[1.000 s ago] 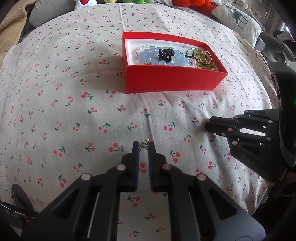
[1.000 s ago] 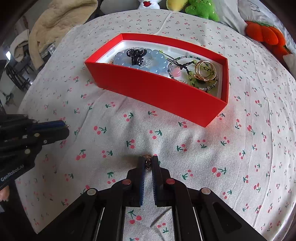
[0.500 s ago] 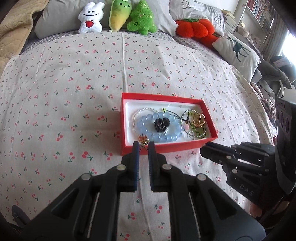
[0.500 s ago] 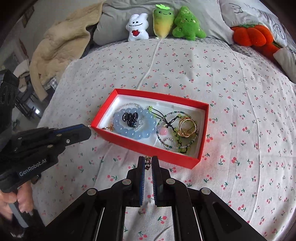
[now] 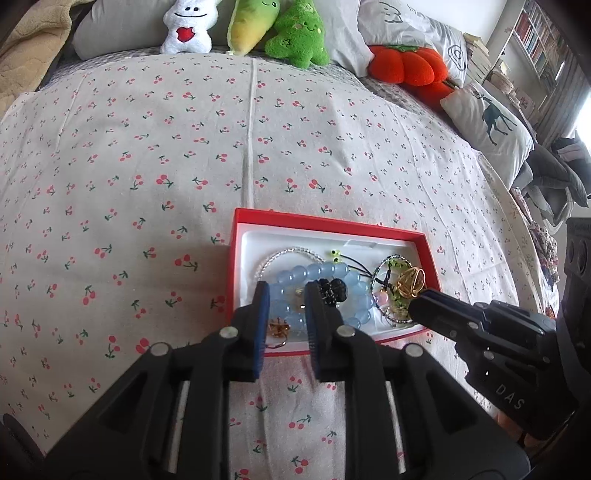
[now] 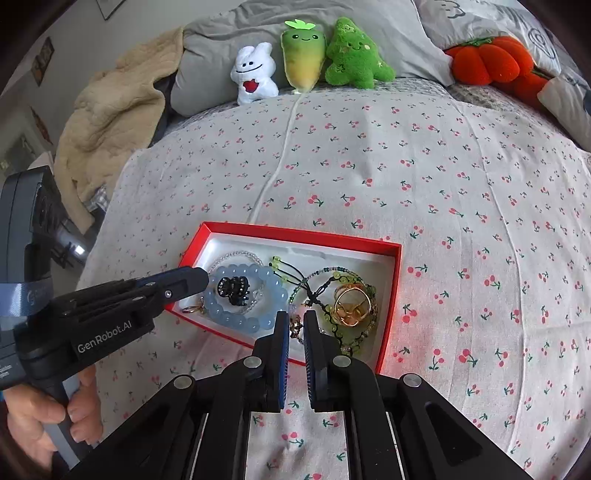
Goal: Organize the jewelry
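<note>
A red box (image 5: 236, 258) (image 6: 391, 295) with a white lining lies on the cherry-print sheet. It holds a blue bead bracelet (image 5: 291, 275) (image 6: 273, 288), a black hair clip (image 5: 334, 290) (image 6: 234, 288), gold rings (image 5: 410, 282) (image 6: 351, 306) and green beaded strings. My left gripper (image 5: 284, 291) is open over the box's left end; a small gold earring (image 5: 279, 326) (image 6: 192, 308) lies below it in the box. My right gripper (image 6: 294, 321) is shut on a small gold earring (image 6: 295, 326) over the box's near edge.
Plush toys (image 6: 299, 59) and grey pillows (image 5: 391, 29) line the far end of the bed. A red pumpkin cushion (image 5: 410, 66) and a deer pillow (image 5: 491, 122) lie at the far right. A beige blanket (image 6: 110, 110) lies at the left.
Both grippers have moved forward over the red box. My left gripper has opened and dropped its earring into the box. My right gripper stays shut on its earring.
</note>
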`<state>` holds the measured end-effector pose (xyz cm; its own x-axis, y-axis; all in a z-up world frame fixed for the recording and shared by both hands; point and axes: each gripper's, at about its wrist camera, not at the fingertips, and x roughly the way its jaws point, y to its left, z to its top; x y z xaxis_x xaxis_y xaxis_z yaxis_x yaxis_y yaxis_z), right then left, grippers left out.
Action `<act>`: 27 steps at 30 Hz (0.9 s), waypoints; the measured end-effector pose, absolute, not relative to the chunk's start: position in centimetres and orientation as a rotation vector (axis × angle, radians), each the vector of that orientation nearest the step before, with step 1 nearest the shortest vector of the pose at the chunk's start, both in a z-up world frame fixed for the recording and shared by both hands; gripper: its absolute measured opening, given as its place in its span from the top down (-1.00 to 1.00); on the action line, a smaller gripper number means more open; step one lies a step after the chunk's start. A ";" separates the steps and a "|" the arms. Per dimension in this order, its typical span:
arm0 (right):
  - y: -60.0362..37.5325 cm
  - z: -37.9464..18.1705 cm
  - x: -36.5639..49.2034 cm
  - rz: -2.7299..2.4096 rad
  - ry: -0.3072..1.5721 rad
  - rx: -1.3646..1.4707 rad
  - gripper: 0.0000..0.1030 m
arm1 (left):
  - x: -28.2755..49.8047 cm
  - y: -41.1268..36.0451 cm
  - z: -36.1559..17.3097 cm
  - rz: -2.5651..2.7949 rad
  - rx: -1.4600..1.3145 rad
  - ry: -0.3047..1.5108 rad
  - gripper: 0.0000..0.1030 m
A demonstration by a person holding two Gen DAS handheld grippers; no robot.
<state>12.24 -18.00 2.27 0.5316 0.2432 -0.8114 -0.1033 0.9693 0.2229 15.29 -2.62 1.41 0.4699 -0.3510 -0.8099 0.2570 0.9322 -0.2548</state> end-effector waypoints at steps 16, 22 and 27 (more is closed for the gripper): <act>-18.9 7.4 6.2 0.076 0.978 0.080 -0.56 | 7.9 -1.5 4.2 -0.192 0.016 1.095 -0.88; -19.6 7.5 3.6 0.040 1.019 0.112 -0.71 | 5.1 -0.5 3.2 -0.152 -0.024 1.118 -0.99; -19.5 6.1 2.2 -0.021 1.017 0.084 -1.00 | 3.6 0.5 2.1 -0.076 0.025 1.098 -0.99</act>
<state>2.15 -19.52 6.14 0.5261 0.0220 -0.8502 0.0566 0.9965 0.0608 3.63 0.50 2.14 0.4533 -0.0493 -0.8900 0.0736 0.9971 -0.0178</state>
